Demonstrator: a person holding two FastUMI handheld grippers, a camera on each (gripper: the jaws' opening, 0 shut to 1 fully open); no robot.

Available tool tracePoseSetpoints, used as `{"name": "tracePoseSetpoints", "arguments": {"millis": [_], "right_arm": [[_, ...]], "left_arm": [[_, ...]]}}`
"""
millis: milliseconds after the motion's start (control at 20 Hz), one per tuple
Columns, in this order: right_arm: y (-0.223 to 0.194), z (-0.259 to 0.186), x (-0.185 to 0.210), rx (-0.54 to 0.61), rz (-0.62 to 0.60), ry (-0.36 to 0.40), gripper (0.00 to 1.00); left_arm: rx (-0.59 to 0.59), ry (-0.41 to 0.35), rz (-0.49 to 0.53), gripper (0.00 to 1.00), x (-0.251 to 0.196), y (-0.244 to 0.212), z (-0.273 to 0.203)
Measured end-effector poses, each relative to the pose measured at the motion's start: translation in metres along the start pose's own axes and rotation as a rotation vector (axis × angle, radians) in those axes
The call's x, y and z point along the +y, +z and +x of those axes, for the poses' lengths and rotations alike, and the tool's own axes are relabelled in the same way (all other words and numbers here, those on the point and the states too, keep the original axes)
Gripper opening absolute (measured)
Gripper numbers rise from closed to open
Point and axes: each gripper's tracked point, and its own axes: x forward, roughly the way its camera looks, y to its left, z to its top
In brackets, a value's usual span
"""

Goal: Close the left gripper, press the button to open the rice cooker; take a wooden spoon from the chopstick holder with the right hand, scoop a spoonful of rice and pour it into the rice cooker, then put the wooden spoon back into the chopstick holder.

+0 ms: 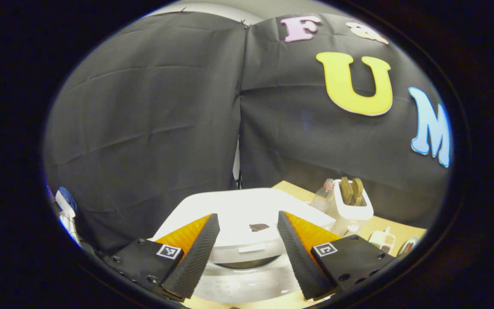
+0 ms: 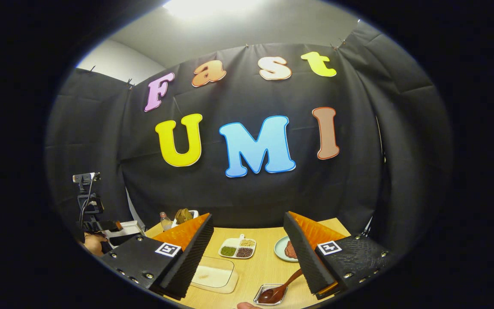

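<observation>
Cooker (image 1: 247, 223) sits lid down right ahead of the left claw (image 1: 247, 253), whose jaws are spread with nothing between. Risk: pressing like this, the fingers straddle the button and miss. Right claw (image 2: 247, 253) also gapes empty; holder (image 2: 185, 214) far ahead-left.

White rice cooker (image 1: 247, 214) gleams, a small dark patch on its lid. White chopstick holder (image 1: 352, 210) carries brown wooden spoons (image 1: 351, 190). Pale wood-grain bench (image 2: 260, 270); white divided dish (image 2: 237, 248) shows green, tan and dark brown fillings; a light-green plate (image 2: 282, 249) beside it.
</observation>
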Motion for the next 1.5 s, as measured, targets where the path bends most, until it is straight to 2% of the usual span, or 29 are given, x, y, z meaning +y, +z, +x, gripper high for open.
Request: {"name": "tracePoseSetpoints", "arguments": {"millis": [200,300,350,800,950,1050,1150,1300,1400,1500], "right_arm": [[-0.001,-0.004,0.004,0.002,-0.008,-0.003,1.0],[-0.004,-0.005,0.006,0.009,-0.007,-0.004,1.0],[-0.004,-0.005,0.007,0.011,-0.009,-0.002,0.99],[-0.012,-0.008,0.019,0.035,-0.019,0.011,1.0],[-0.016,-0.009,0.021,0.048,-0.009,0.013,1.0],[-0.018,-0.01,0.023,0.056,-0.001,0.015,1.0],[-0.02,-0.011,0.025,0.059,0.007,0.019,1.0],[-0.02,-0.013,0.023,0.056,0.011,0.016,1.0],[-0.02,-0.015,0.018,0.054,0.01,0.006,1.0],[-0.018,-0.014,0.012,0.045,0.0,-0.01,1.0]], "left_arm": [[0.031,-0.039,0.021,0.96,-0.001,-0.006,0.003],[0.066,-0.06,0.033,1.0,-0.002,-0.018,-0.002],[0.083,-0.07,0.036,0.97,-0.002,-0.022,-0.005],[0.1,-0.086,0.066,1.0,0.002,-0.027,-0.008],[0.147,-0.092,0.06,0.98,-0.003,-0.037,-0.016],[0.13,-0.103,0.075,1.0,0.003,-0.034,-0.013],[0.13,-0.109,0.051,0.98,-0.001,-0.035,-0.013],[0.114,-0.115,0.071,0.98,-0.001,-0.031,-0.011],[0.117,-0.173,0.038,0.98,-0.009,-0.029,-0.016],[0.111,-0.214,0.054,1.0,-0.017,-0.025,-0.025]]}}
